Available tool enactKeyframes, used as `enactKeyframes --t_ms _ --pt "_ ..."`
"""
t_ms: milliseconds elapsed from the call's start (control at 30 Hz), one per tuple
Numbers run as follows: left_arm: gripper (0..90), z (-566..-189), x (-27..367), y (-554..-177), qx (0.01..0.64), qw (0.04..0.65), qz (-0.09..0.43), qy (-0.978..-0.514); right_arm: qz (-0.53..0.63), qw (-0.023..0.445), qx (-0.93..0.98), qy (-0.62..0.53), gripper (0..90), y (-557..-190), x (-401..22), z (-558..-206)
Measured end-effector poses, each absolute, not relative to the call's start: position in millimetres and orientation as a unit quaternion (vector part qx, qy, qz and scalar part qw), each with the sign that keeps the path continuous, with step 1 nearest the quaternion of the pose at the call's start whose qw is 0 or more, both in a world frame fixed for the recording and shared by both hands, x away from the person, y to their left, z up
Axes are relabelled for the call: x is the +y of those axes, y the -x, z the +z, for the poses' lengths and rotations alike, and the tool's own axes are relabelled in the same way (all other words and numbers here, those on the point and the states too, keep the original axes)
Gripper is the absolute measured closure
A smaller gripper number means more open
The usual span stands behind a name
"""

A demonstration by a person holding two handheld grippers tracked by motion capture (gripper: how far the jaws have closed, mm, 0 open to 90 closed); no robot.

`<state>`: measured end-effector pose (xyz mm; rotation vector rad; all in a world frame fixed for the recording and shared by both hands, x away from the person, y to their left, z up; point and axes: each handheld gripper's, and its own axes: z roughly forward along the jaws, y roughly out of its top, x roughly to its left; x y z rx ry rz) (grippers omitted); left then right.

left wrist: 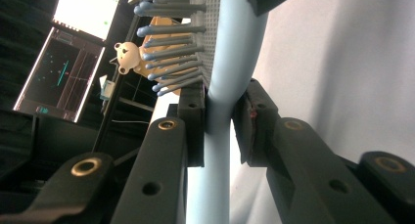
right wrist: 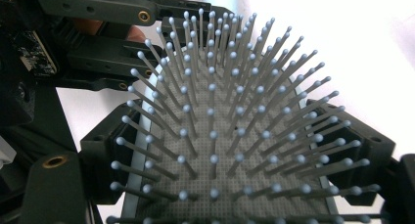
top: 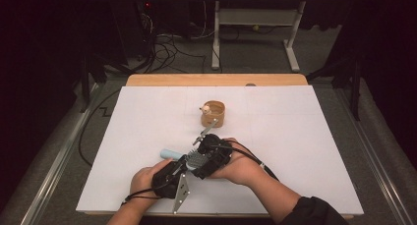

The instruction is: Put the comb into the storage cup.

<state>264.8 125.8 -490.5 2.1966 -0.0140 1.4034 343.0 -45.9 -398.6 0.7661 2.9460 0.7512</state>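
Counter [top: 147,117]: white sheet over a wooden top, wood edge showing at the far side.

Left gripper [top: 172,172], near edge of the counter, left of centre, held in the left hand [top: 142,178]; grey plate hangs off its near side. Its own view shows both jaws pressed on the pale blue handle of the brush [left wrist: 230,62], one pad each side, just below where the handle widens into the head. Jaws clamped on the handle.

Right gripper [top: 209,154] lies just right of the left one, the two almost touching, held in the right hand [top: 241,168]. Its view looks onto the bristle face of the brush [right wrist: 220,150]; a black jaw block sits tight against each long edge of the head. Jaws set wide, gripping the head across its width.

Brush [top: 189,159]: held between the two grippers just above the counter, bristles up, handle end poking out left.

Cup [top: 213,114], wooden, mid-counter, well beyond the grippers, with a small bear figure [top: 205,107] at its left rim. Left gripper view shows the bear [left wrist: 126,57] past the bristles.
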Motion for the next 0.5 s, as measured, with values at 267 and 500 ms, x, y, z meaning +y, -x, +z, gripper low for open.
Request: enactKeyframes --t_ms 267,500 --pt "76.4 -488.9 126.4 -264.9 -0.003 0.270 0.520 -0.810 0.243 0.001 0.941 -0.237 19.5 -344.7 -46.9 -393.6" --pt "76.7 -489.1 126.3 -265.3 -0.002 0.268 0.524 -0.809 0.238 -0.002 0.943 -0.234 16.4 -345.9 -47.7 -390.3"
